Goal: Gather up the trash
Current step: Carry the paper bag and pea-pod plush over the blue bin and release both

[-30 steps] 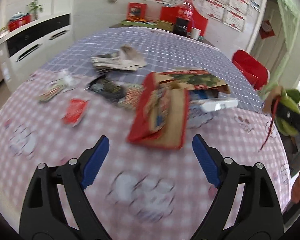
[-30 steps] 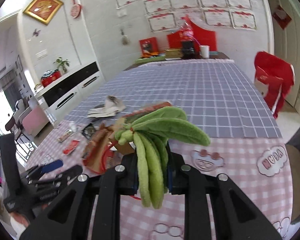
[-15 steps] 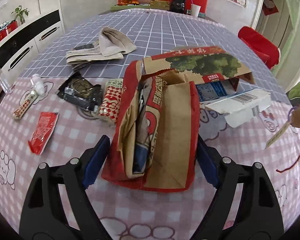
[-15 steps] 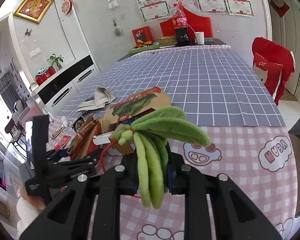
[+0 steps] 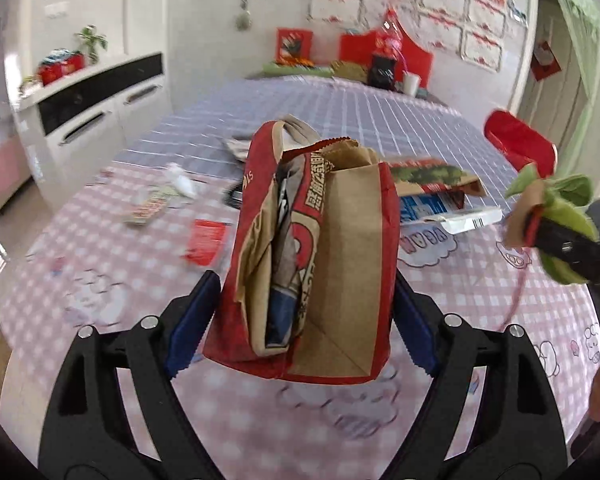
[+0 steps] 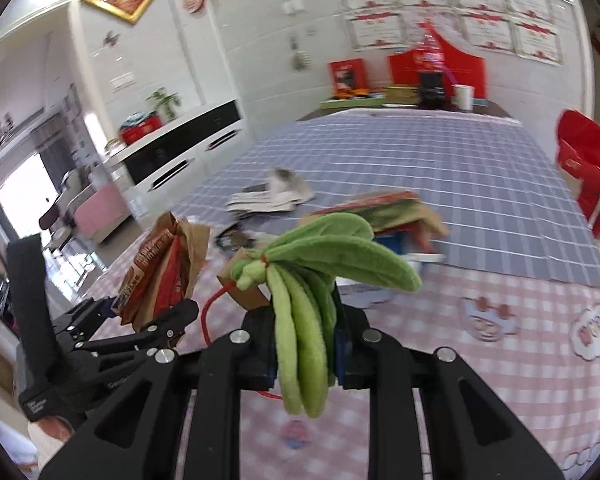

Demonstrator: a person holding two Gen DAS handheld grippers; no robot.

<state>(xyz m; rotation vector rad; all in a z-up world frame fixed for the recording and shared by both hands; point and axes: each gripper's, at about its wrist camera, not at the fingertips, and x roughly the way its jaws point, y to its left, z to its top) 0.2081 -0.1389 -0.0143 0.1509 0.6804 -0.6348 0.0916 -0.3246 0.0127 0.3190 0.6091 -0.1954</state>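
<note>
My table (image 5: 440, 364) wears two cloths: pink gingham with cartoon prints at my end, blue-grey check (image 5: 380, 120) beyond. On the pink lie a red sachet (image 5: 205, 240), a blurred striped wrapper (image 5: 148, 208), and a white-and-blue carton (image 5: 452, 212) under a flattened printed paper bag (image 5: 432, 176). Folded grey cloth (image 6: 276, 196) rests on the blue check.

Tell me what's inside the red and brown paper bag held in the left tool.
The paper bag gapes on its left side, showing crumpled brown paper, a grey printed sheet and a blue wrapper near its base. Its brown wall hides whatever lies further in.
</note>
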